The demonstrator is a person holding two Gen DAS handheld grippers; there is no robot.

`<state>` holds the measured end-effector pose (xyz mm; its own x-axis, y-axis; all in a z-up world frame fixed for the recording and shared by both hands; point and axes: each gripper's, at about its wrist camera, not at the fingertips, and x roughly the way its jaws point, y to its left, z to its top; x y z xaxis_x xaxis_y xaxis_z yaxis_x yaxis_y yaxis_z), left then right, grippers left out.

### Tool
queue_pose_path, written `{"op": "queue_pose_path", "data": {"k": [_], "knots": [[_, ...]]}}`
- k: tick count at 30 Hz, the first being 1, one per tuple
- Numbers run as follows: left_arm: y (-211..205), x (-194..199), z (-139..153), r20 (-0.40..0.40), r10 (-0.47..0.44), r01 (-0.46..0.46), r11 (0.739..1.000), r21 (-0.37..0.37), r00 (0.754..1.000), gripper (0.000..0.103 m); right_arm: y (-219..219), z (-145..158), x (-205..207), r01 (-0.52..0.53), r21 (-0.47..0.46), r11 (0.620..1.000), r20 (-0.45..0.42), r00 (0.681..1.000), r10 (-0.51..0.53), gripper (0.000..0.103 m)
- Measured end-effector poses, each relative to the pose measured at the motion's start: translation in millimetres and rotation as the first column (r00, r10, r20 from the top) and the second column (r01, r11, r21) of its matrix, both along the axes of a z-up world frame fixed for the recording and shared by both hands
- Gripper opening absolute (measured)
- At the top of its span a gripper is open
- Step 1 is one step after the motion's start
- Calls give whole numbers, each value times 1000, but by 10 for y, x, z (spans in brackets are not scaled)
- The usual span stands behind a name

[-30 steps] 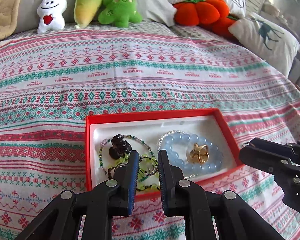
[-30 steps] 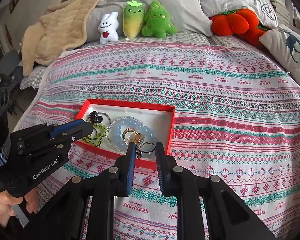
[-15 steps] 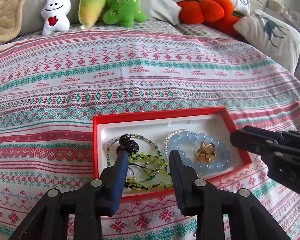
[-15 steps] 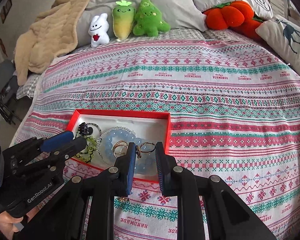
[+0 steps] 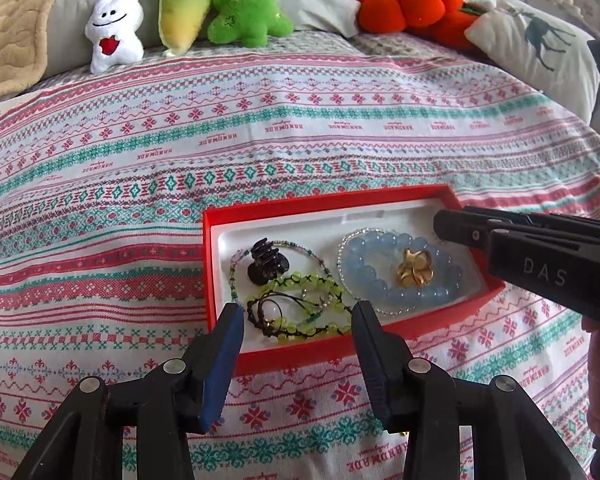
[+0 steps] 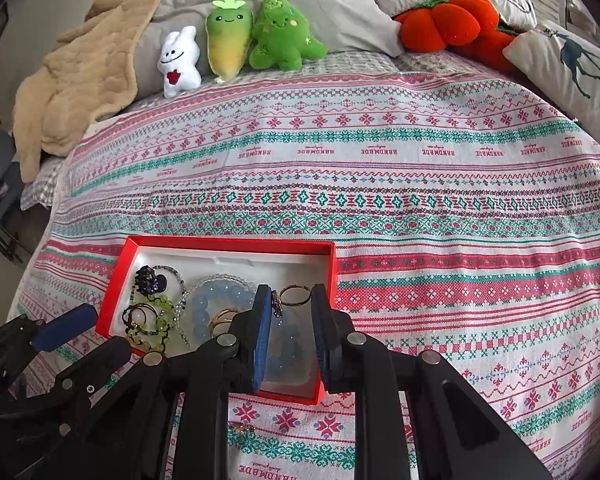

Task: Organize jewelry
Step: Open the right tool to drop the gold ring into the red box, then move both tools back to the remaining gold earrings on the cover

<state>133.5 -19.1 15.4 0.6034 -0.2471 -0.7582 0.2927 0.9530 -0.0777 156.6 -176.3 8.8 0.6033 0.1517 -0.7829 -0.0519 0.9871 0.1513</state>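
Note:
A red jewelry box (image 5: 324, 202) with a white liner lies on the bed, also in the right wrist view (image 6: 228, 245). It holds a black hair claw (image 5: 266, 258), green bead bracelets (image 5: 300, 308), a blue bead bracelet (image 5: 396, 272), gold rings (image 5: 414, 270) and a thin ring (image 6: 295, 295). My left gripper (image 5: 298, 312) is open at the box's near edge, over the green beads. My right gripper (image 6: 287, 296) is open over the box's right end; a small dark piece (image 6: 277, 304) hangs by its left finger. A small gold piece (image 6: 240, 429) lies on the bedspread below the box.
The patterned bedspread (image 6: 380, 184) covers the bed. Plush toys (image 5: 188, 16), an orange pumpkin cushion (image 5: 400, 4) and pillows (image 5: 540, 48) line the far side. A beige blanket (image 6: 76, 80) lies at the back left.
My left gripper has opened wide. My right gripper has opened a little and moved forward over the box's right end.

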Motion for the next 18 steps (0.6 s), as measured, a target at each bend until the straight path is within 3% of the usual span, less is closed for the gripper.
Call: {"op": "queue_pose_path", "data": {"k": [4,9,18], "knots": [[18,-18,14,-11,5,-5,1000,-3,1000,52,-13,22,-9,-2,25,1000,-11,1000,2,23],[35,-62,42,-17,9,-9,1000,-1,1000,62,-49,99,-78,-5,63,998,-17,1000,6,37],[50,-200,79,-17,6,-5,999,35,1000,73,-32,260,-346,-44,28,999,-23,999,44,45]]}}
